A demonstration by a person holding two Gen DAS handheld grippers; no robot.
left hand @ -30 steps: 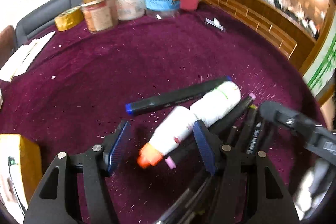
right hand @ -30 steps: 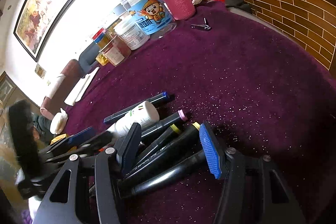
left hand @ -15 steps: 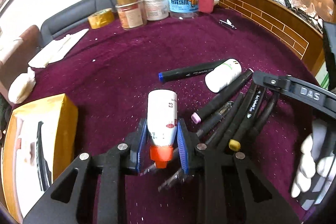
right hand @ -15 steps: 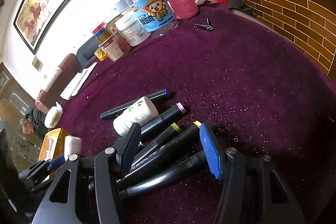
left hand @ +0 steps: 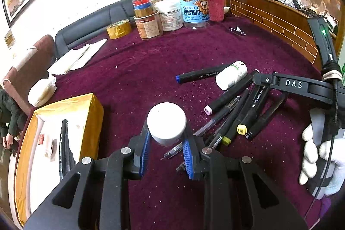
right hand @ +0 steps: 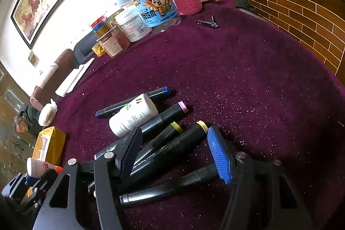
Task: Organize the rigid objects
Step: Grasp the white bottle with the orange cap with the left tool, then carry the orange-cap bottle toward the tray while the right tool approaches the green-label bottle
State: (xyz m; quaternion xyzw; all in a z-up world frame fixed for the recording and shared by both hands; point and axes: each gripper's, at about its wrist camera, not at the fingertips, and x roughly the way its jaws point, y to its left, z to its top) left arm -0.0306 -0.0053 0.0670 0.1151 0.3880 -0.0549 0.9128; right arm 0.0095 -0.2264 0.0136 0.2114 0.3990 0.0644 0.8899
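Left gripper (left hand: 165,144) is clamping tight, raised off the surface; right gripper (right hand: 174,150) is hanging low, jaws spread wide.

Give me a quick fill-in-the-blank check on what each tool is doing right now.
1. The left tool is shut on the white glue bottle, whose nozzle is ____ in colour.
2. The right tool hangs ____ over the black markers.
3. The pill bottle on the cloth lies on its ____.

Missing: orange; open; side

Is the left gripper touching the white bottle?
Touching: the left wrist view shows the left gripper with both blue pads pressed against the white bottle.
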